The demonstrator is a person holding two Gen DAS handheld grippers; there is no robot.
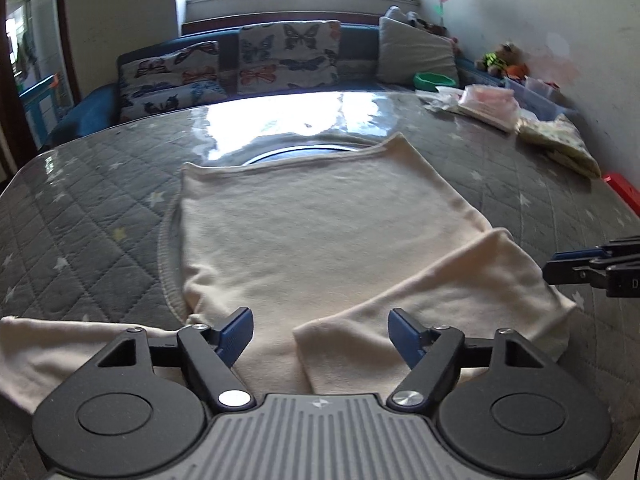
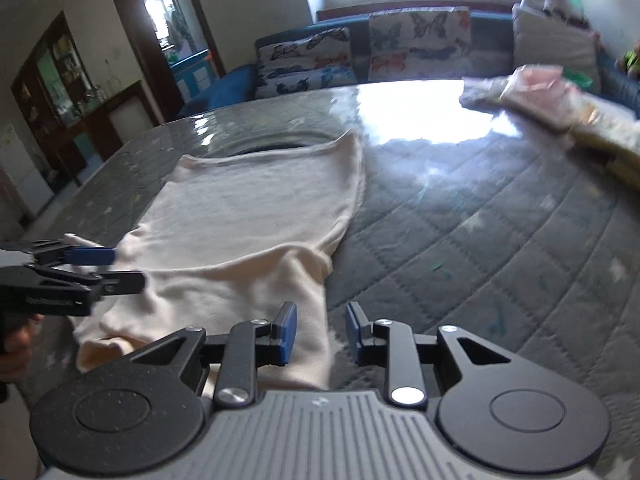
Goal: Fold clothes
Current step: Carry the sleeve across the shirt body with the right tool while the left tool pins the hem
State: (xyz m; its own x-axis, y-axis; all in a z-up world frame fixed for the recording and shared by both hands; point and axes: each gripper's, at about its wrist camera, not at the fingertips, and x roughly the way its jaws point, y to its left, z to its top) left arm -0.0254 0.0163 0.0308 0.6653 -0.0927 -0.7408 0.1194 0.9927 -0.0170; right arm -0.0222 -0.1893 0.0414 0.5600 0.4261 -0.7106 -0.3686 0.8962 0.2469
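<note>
Cream sweater (image 1: 320, 232) lies flat on the quilted grey surface (image 1: 80, 216), body spread out with the far hem toward the sofa cushions (image 1: 288, 56). One sleeve (image 1: 432, 312) is already folded diagonally across the lower body. The other sleeve (image 1: 60, 344) trails out to the side in the left wrist view, not yet folded in.

My left gripper (image 1: 322, 334) hovers over the near edge of the sweater, jaws well apart, nothing between the pads; only cloth lying under it. My right gripper (image 2: 322, 330) sits at the sweater's right edge near the folded sleeve, jaws partly open. The cloth edge lies between and below the fingers, but the pads do not press on it, so I call it empty.

Progress: early-to-middle, I judge. Done: garment laid flat, one sleeve in. Left: second sleeve across, then fold the body in half or thirds, then set it aside, likely with the pile of other clothes (image 1: 488, 108) at the far right of the surface. The right wrist view is blurred there, so I cannot tell whether those are folded.
</note>
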